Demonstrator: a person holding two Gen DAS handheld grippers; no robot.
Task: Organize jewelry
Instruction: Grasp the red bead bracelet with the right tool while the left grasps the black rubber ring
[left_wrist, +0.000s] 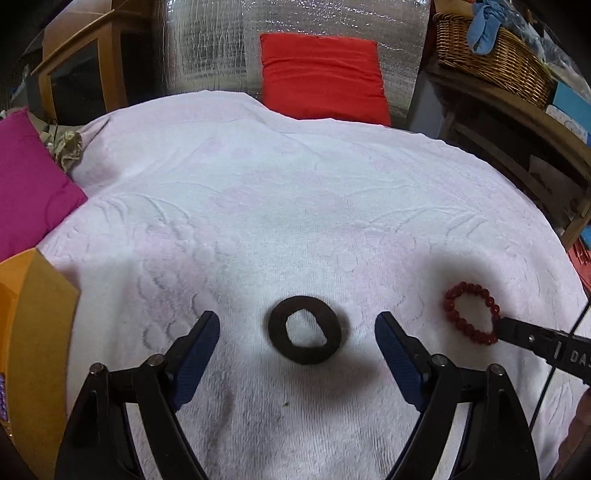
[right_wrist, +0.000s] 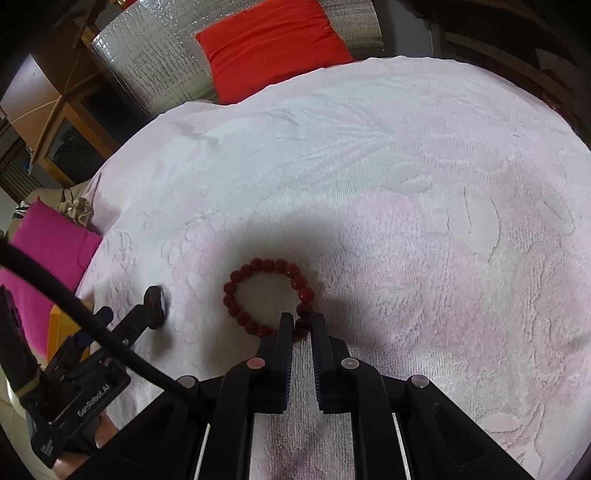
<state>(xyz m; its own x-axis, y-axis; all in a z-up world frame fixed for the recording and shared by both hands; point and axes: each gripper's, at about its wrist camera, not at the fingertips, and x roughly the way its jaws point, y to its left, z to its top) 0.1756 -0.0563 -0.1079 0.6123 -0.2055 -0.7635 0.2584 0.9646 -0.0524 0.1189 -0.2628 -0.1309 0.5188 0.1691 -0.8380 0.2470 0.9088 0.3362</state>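
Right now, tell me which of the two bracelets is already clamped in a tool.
The red beaded bracelet: the right tool is shut on its near beads. The dark solid bangle lies free between the left tool's open jaws.

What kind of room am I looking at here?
Probably a lived-in room at home: a white towel spread as a work surface, a red cushion behind it, and a wicker basket on a wooden shelf.

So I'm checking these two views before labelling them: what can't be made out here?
- Orange box, left wrist view: cut off by the left edge, contents unseen.
- Red bead bracelet, right wrist view: nearest beads hidden between the right gripper fingers.
- Dark ring, right wrist view: partly hidden behind the left gripper.
- Wicker basket, left wrist view: contents blurred.
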